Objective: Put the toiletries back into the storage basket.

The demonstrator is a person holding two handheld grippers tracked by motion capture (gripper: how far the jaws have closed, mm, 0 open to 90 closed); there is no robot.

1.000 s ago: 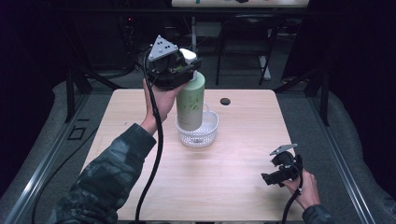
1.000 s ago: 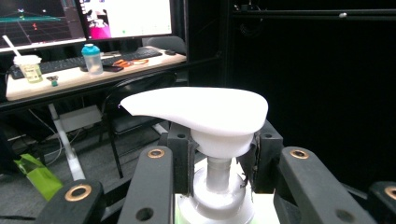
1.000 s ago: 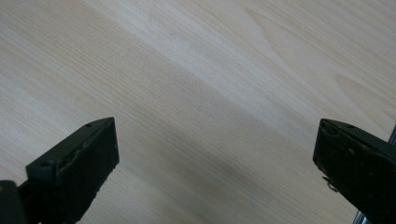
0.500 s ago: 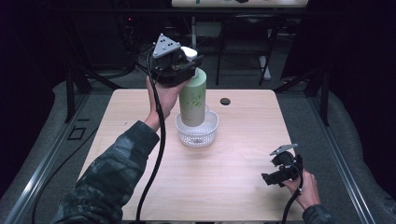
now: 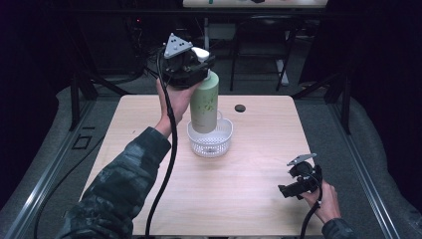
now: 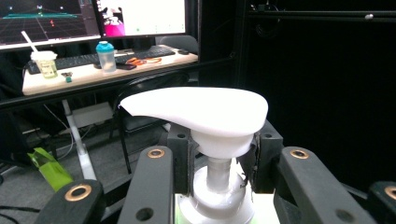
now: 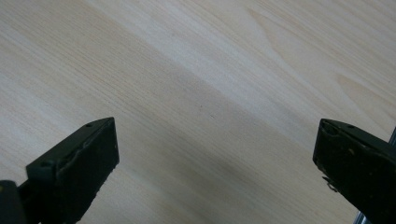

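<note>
1. High view: the left forearm, in a camo sleeve, reaches up and forward from the bottom edge with the wrist cocked back, so the left gripper [image 5: 195, 67] sits level at the very top of the pump bottle [image 5: 204, 102]. Its grey three-cornered plate faces up and its black cable droops down along the arm. The jaws are clamped on the bottle's neck, right under the white pump head [image 5: 200, 52].

2. Same view: the bottle is a tall, smooth, pale green cylinder with a leafy print. It hangs straight down from the fingers, with its bottom end inside a small white basket [image 5: 210, 141] that has a perforated plastic wall. Can't tell if the base actually touches the basket floor. A small dark round thing [image 5: 240, 107] lies off to the side on the table [image 5: 239, 199].

3. Same view: the right hand rests at the near right corner of the light wood table, holding the right gripper [image 5: 287, 189] low and level, well away from the bottle.

4. Left gripper view: the black fingers [image 6: 180, 158] pinch the collar under the glossy white, flattened spout, one on each side of the stem. The head sits just above the fingertips.

5. Right gripper view: both matte black jaws stand wide apart, gripping nothing, with pale grainy wood between them.
</note>
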